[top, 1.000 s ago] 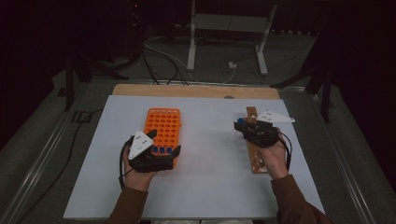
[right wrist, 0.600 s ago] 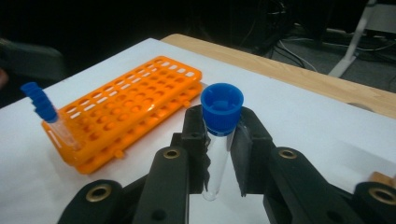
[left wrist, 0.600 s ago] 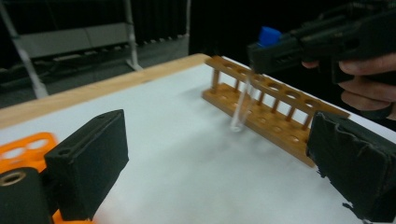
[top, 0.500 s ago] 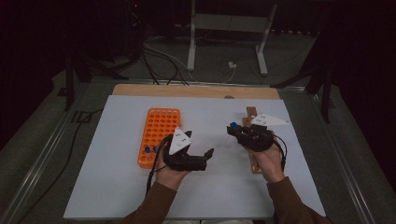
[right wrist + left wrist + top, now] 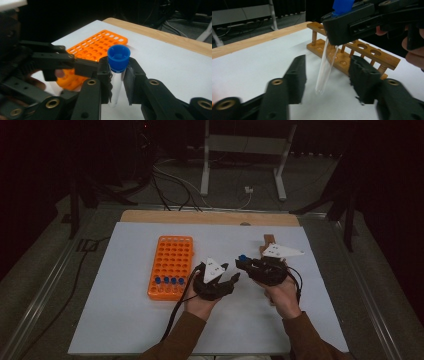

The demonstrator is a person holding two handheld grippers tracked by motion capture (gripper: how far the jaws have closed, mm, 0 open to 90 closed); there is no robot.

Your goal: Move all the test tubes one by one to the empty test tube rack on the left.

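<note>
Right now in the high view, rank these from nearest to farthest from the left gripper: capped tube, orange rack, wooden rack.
1. Capped tube: just right of the left gripper, clamped in the right gripper.
2. Orange rack: on the mat to its left.
3. Wooden rack: farther right, mostly behind the right gripper.

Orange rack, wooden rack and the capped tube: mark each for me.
orange rack [image 5: 171, 255], high view, empty upper holes
wooden rack [image 5: 372, 51], left gripper view, top bar
capped tube [image 5: 118, 57], right gripper view, blue cap
</note>
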